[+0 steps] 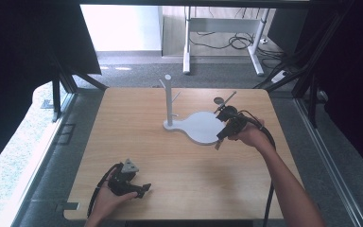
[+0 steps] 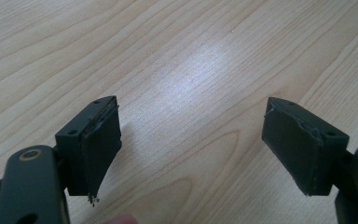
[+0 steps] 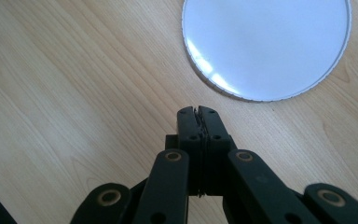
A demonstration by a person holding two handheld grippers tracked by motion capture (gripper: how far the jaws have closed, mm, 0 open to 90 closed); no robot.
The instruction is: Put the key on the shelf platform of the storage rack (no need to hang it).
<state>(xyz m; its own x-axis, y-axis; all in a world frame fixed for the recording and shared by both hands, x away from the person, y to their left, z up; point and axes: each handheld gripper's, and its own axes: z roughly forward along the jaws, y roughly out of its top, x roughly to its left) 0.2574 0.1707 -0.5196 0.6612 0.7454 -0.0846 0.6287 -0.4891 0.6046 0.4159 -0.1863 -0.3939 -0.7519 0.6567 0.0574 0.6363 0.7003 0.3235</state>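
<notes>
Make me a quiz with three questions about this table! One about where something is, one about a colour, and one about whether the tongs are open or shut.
1. Where is the left tongs?
A. near the table's front edge
B. on top of the stand
C. on the floor

2. What colour is the stand?
A. red
B. white
C. green

3. How are the right tongs?
A. wide open
B. holding a cup
C. shut with nothing between

Answers:
1. A: in the high view it sits low on the table, by the person's side.
2. B: the post and its round base look white.
3. C: in the right gripper view the two jaws press together over bare wood, while the left ones stand wide apart.
</notes>
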